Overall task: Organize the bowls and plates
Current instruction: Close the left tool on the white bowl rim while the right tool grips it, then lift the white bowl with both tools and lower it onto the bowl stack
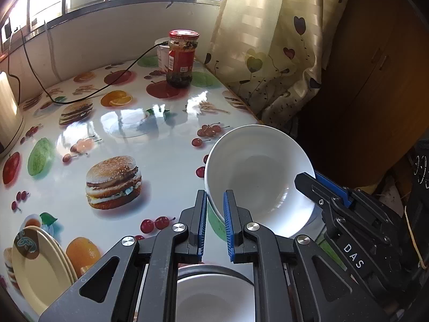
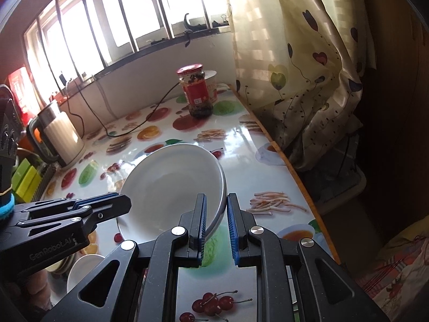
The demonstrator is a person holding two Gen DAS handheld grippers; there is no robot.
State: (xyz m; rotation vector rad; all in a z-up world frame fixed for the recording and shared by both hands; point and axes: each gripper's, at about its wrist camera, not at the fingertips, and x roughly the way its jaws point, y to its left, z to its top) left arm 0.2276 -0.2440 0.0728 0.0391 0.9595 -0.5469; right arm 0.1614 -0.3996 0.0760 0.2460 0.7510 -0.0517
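bowl: white bowl, tilted, lifted off the fruit-print table, well short of the red-lidded jar
left gripper: pinching bowl's near-left rim
right gripper: clamped on bowl's right rim
plates: cream plates stacked, far left of bowl

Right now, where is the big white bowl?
The white bowl hangs tilted above the fruit-print table, near its right edge, pinched at opposite rims by the left gripper and right gripper.
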